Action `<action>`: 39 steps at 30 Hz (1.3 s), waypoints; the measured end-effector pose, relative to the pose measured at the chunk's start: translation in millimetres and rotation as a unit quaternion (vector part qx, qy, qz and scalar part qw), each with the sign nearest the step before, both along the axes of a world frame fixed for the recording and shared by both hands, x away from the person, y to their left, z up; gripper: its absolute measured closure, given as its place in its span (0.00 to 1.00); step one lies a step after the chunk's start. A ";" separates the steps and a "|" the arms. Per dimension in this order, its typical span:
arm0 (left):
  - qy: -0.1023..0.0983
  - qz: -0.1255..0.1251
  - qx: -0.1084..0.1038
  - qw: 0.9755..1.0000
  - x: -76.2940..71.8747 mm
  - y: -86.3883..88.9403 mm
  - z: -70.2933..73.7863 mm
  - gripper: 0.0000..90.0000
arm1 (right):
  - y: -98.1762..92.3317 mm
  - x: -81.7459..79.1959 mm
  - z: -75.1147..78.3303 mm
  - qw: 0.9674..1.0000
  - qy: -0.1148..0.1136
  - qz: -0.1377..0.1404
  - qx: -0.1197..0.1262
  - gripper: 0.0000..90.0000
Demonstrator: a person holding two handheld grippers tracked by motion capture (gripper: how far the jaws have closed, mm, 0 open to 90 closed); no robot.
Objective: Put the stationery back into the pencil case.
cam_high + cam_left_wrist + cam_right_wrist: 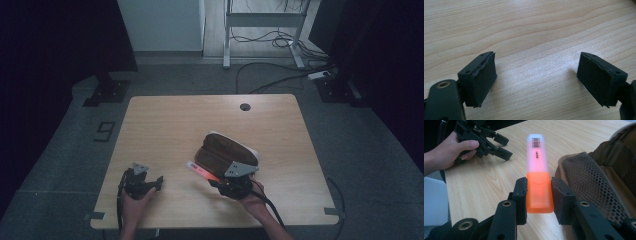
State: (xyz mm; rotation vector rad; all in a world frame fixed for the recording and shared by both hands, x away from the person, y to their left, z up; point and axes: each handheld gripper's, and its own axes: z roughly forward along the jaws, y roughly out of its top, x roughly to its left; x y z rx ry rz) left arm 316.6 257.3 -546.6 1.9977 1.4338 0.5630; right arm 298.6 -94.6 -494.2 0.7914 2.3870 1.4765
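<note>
An orange highlighter (538, 180) with a pale translucent barrel sits between the jaws of my right gripper (539, 191), which is shut on its orange cap end. In the high view the highlighter (200, 171) pokes out left of the right gripper (216, 180), just beside an open brown pencil case (222, 152) with a mesh pocket (594, 185). My left gripper (159, 182) rests low over the table's front left, open, with bare wood between its pads (482, 80).
The wooden table (170, 120) has a cable hole (245, 106) near its far edge. A white desk frame and cables stand on the floor behind. Dark stands flank the table on both sides.
</note>
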 end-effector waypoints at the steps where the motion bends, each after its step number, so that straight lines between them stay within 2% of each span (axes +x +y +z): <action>1: 0.000 0.000 0.000 1.000 0.0 0.0 0.0 0.17 | -1.0 0.3 0.7 1.000 -0.001 0.000 -0.001 0.73; 25: 0.000 0.000 0.000 1.000 0.0 -0.1 0.0 0.17 | -21.3 9.8 9.1 1.000 -0.009 -0.026 0.008 0.73; 39: 0.000 0.000 0.000 1.000 0.0 0.0 0.0 0.17 | -42.1 19.2 15.4 0.998 -0.011 -0.054 0.027 0.73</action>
